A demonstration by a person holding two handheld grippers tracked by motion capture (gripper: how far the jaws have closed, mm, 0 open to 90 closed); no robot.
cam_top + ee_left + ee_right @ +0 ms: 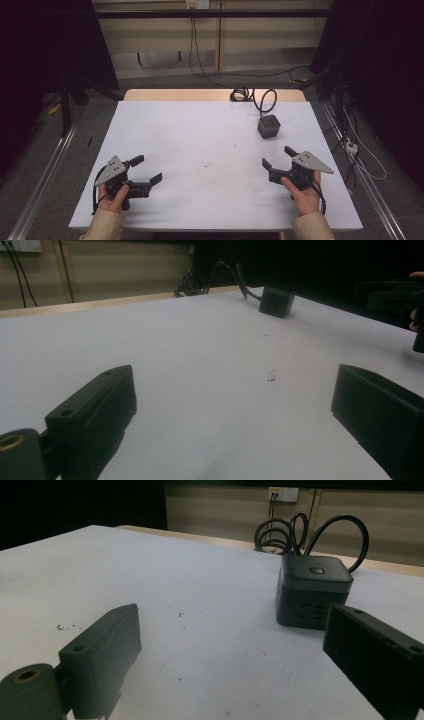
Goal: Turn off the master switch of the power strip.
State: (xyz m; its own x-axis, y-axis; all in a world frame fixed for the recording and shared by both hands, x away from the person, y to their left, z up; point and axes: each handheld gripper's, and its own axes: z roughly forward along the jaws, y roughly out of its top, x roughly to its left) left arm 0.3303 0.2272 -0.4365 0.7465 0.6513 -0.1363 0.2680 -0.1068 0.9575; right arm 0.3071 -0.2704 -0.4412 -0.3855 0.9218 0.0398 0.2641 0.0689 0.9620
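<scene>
A dark grey cube-shaped power socket (268, 126) stands upright on the white table top (200, 145) at the back right, with its black cable (255, 96) coiled behind it. The cube (311, 591) has a button on top and outlet slots on its side; it lies just ahead of my right gripper (280, 156), which is open and empty. My left gripper (147, 169) rests near the front left, held by a hand, open with nothing between its jaws. From the left gripper view the cube (276, 301) is far off at the upper right.
Small dark specks (206, 164) mark the middle of the table. A wooden strip (175, 94) edges the far side. Metal rails (45, 170) run along both sides of the table, and loose cables (365, 165) lie on the floor at the right.
</scene>
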